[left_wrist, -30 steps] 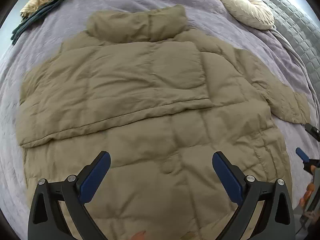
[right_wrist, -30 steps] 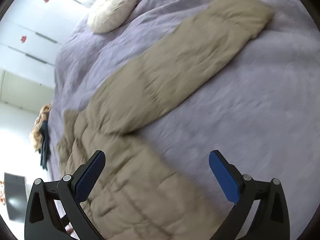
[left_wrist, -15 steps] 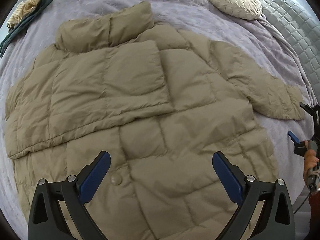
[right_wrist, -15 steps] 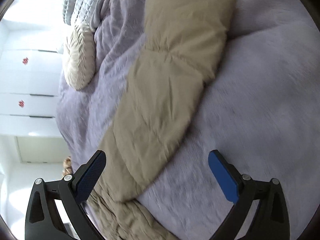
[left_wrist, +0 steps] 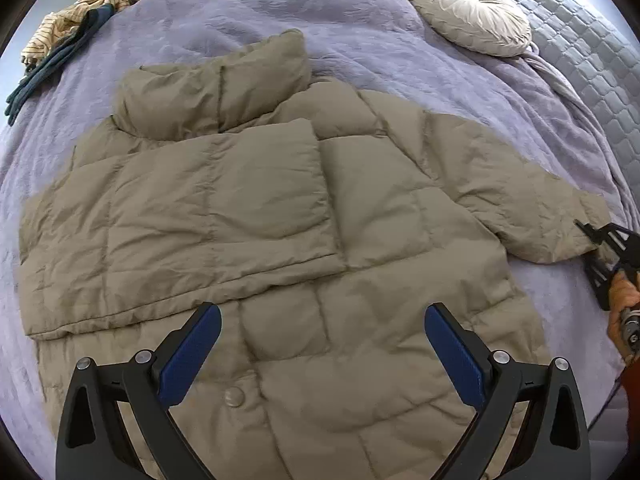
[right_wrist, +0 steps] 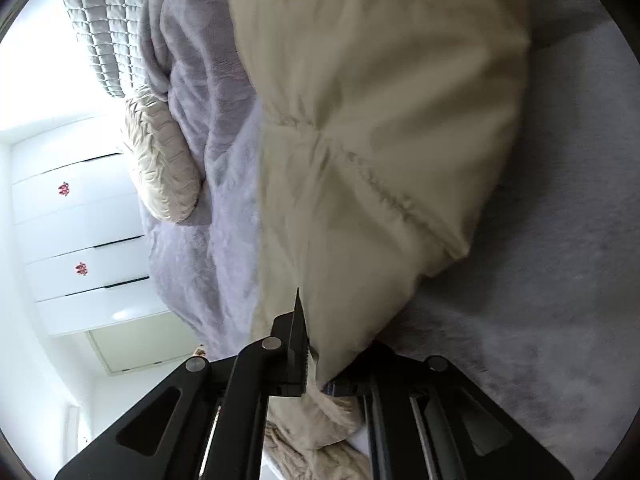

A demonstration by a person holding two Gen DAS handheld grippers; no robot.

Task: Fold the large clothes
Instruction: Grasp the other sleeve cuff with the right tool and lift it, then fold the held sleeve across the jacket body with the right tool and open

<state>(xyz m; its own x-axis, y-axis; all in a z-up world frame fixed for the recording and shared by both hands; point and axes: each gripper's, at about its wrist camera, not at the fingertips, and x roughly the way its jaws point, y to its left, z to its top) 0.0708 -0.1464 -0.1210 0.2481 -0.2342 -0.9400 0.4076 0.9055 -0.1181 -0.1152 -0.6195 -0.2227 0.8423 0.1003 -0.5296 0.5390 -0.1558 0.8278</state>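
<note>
At about ten o'clock in the left wrist view, a small heap of striped tan and dark teal garments (left_wrist: 60,36) lies at the far edge of the lavender plush bedspread (left_wrist: 360,28). The khaki quilted puffer jacket (left_wrist: 280,240) is spread flat across the middle of the bedspread, collar toward twelve o'clock, with one sleeve folded over its chest from nine o'clock toward the centre. At six o'clock the left gripper (left_wrist: 322,354) hovers over the jacket's lower part, its blue-padded fingers spread wide apart and holding nothing. A round cream pleated cushion (left_wrist: 466,14) sits at one o'clock, beside a grey quilted headboard (left_wrist: 592,52). The jacket's other sleeve (left_wrist: 532,208) stretches out toward three o'clock, where the right gripper (left_wrist: 596,246) meets its cuff.

In the right wrist view, the right gripper (right_wrist: 316,372) at six o'clock has its fingers pressed together, pinching the sleeve cuff (right_wrist: 344,344), and the sleeve (right_wrist: 380,140) fills the frame toward twelve o'clock.
</note>
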